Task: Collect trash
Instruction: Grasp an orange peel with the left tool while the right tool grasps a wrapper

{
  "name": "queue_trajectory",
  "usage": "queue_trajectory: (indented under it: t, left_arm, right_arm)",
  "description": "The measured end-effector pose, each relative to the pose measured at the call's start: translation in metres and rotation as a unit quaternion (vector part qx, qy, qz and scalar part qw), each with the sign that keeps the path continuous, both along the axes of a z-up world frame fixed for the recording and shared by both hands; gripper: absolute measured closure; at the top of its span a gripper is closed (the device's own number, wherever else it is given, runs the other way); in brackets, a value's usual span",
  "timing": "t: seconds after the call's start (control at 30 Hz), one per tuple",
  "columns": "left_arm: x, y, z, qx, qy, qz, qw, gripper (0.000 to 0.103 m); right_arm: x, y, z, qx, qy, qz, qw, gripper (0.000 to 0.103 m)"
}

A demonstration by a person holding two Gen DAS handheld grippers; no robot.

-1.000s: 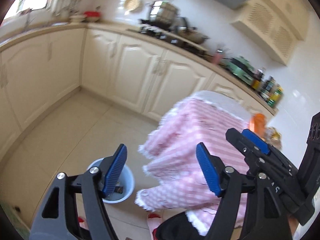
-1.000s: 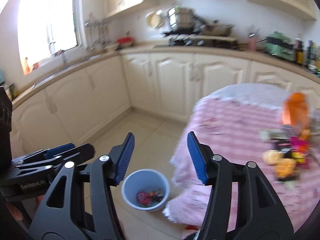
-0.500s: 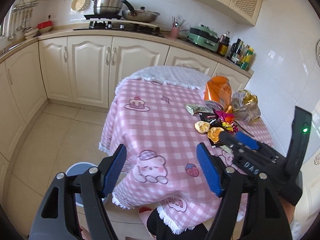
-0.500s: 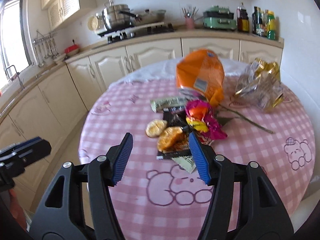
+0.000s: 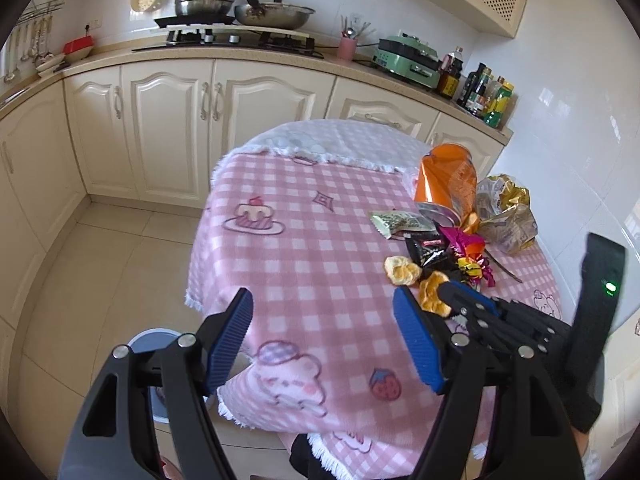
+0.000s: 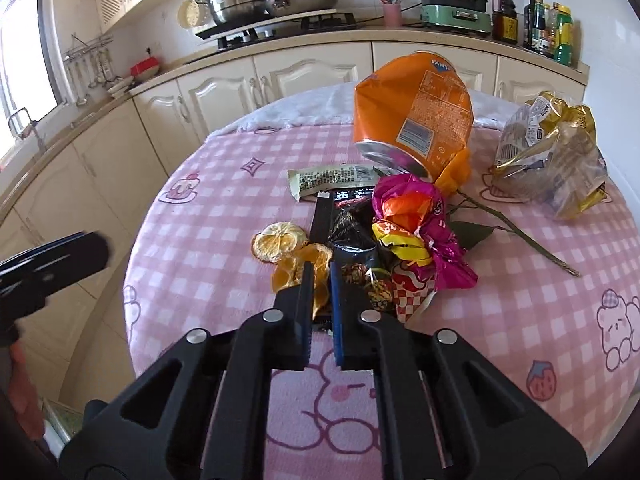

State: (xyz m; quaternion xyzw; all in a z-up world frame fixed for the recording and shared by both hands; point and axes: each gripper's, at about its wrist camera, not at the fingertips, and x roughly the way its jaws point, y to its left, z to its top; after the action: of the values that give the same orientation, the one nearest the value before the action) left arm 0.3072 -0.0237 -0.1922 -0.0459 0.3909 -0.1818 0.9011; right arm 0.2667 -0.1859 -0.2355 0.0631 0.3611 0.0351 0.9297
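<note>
A pile of trash lies on the round table with a pink checked cloth [image 6: 208, 248]: two orange peels [image 6: 276, 244], a black wrapper [image 6: 348, 228], a magenta wrapper [image 6: 420, 232], a green wrapper [image 6: 332, 178], a crushed orange can [image 6: 416, 120] and a gold bag [image 6: 556, 152]. My right gripper [image 6: 320, 276] is shut on the nearer orange peel [image 6: 298, 270] at the pile's near edge. My left gripper [image 5: 324, 340] is open and empty above the table's near edge; the pile [image 5: 432, 256] lies to its right. A blue bin [image 5: 154, 344] stands on the floor below the left gripper.
Cream kitchen cabinets [image 5: 168, 120] run along the back and left walls, with pots on a stove [image 5: 224, 12], a green appliance [image 5: 408, 60] and bottles [image 5: 488, 96] on the counter. A flower stem [image 6: 516, 232] lies by the pile. Tiled floor [image 5: 100, 264] lies left of the table.
Both grippers swung from the floor bin to the table. The right gripper moved in to the pile and shut on the nearer orange peel. The left stayed open.
</note>
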Motion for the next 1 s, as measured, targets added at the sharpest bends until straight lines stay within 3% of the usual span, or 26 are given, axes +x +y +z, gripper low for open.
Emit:
queue_trajectory:
  t: [0.33, 0.6, 0.67, 0.7, 0.73, 0.8, 1.0]
  left_arm:
    - [0.029, -0.074, -0.022, 0.046, 0.018, -0.071, 0.9962, 0.032]
    - [0.048, -0.109, -0.039, 0.092, 0.022, -0.066, 0.9933, 0.033]
    - [0.050, -0.113, -0.039, 0.108, 0.016, -0.060, 0.9922, 0.047]
    - [0.050, -0.114, -0.040, 0.121, 0.011, -0.058, 0.9909, 0.063]
    - [0.050, -0.116, -0.040, 0.132, 0.006, -0.058, 0.9895, 0.066]
    - [0.050, -0.115, -0.039, 0.128, 0.006, -0.063, 0.9897, 0.066]
    - [0.043, -0.080, -0.023, 0.046, 0.013, -0.057, 0.9972, 0.067]
  right_arm:
    - [-0.026, -0.042, 0.029, 0.015, -0.059, -0.030, 0.998, 0.098]
    - [-0.020, -0.056, 0.025, 0.028, -0.060, -0.042, 0.997, 0.098]
    - [-0.019, -0.058, 0.025, 0.028, -0.061, -0.043, 0.997, 0.098]
    - [-0.018, -0.058, 0.025, 0.030, -0.061, -0.043, 0.997, 0.098]
    - [-0.018, -0.058, 0.026, 0.029, -0.063, -0.044, 0.997, 0.098]
    - [-0.017, -0.058, 0.027, 0.029, -0.065, -0.045, 0.996, 0.098]
    - [-0.023, -0.046, 0.039, 0.023, -0.082, -0.038, 0.996, 0.098]
